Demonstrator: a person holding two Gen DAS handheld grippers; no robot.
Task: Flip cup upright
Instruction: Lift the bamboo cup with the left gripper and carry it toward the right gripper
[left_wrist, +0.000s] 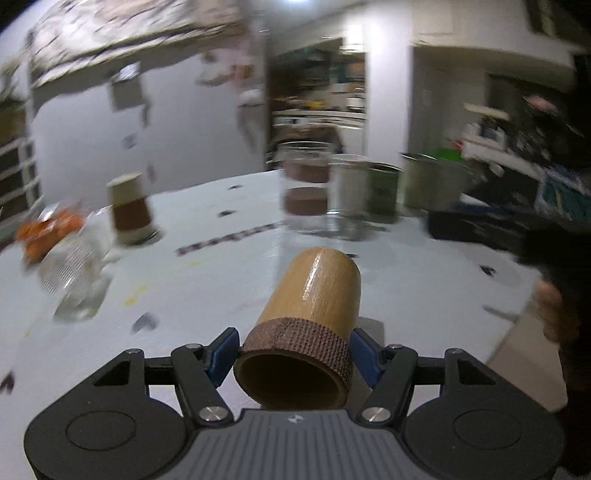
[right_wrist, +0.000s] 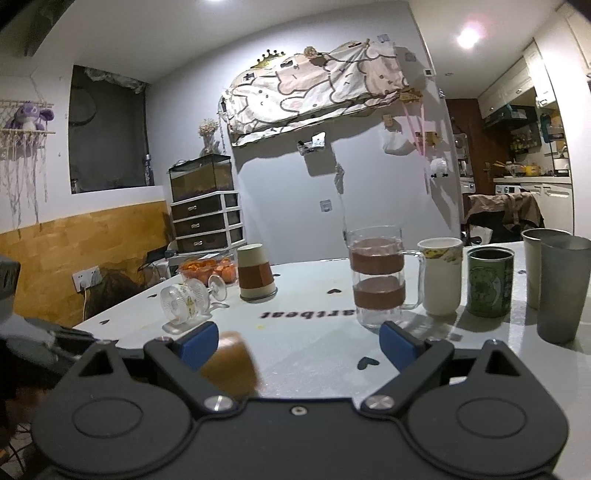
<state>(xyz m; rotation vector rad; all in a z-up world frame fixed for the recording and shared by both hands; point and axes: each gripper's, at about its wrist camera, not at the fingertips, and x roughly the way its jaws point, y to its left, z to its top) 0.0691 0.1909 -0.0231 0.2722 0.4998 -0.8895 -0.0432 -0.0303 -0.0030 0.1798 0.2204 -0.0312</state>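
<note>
My left gripper (left_wrist: 293, 350) is shut on a tan wooden cup (left_wrist: 314, 295) with a dark knurled band at its rim. The cup lies on its side in the jaws, its open mouth toward the camera and its closed end pointing away, above the white table (left_wrist: 221, 280). The same cup (right_wrist: 232, 363) shows blurred at the lower left of the right wrist view, near the left blue pad (right_wrist: 197, 341). My right gripper (right_wrist: 299, 345) is open and empty, low over the table's near side.
On the table stand an upside-down paper cup (right_wrist: 256, 275), a glass mug with brown bands (right_wrist: 376, 275), a white cup (right_wrist: 441, 275), a green can (right_wrist: 489, 282) and two metal tumblers (right_wrist: 563, 288). A clear glass (right_wrist: 184, 301) lies on its side by oranges (right_wrist: 208, 269).
</note>
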